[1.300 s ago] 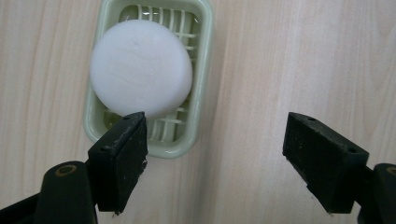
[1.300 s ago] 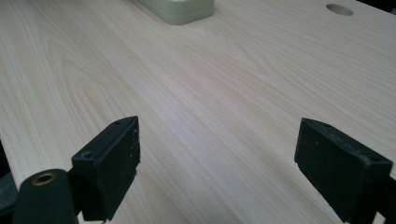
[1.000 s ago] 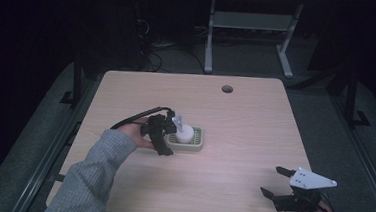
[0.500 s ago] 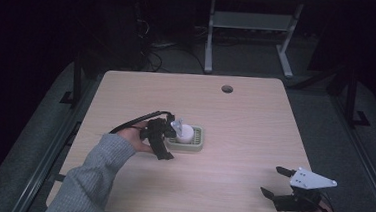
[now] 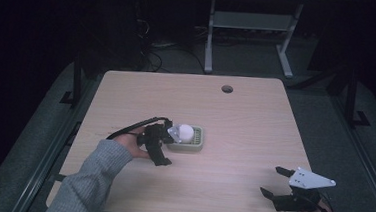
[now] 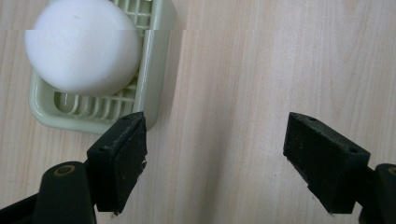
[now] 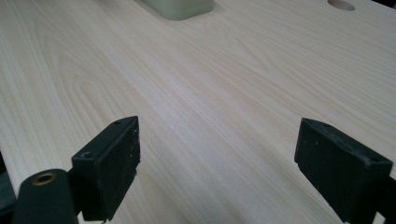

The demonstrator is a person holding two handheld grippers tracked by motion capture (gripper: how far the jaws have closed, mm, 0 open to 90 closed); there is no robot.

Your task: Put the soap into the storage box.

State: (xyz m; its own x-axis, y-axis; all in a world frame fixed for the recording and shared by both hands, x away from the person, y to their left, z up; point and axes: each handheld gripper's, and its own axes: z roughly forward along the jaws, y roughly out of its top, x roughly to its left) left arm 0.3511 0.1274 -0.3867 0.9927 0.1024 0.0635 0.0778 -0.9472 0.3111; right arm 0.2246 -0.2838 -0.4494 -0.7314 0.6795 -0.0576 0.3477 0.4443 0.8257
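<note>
Left gripper, jaws spread and empty, partly hides the green soap dish holding white soap mid-desk; right gripper gapes near the desk's front right corner.

Count on table, centre of the high view: one white soap bar, sitting in one pale green slatted soap dish. One round cable hole at upper centre. Two handheld grippers: left gripper left of centre, right gripper lower right.
</note>
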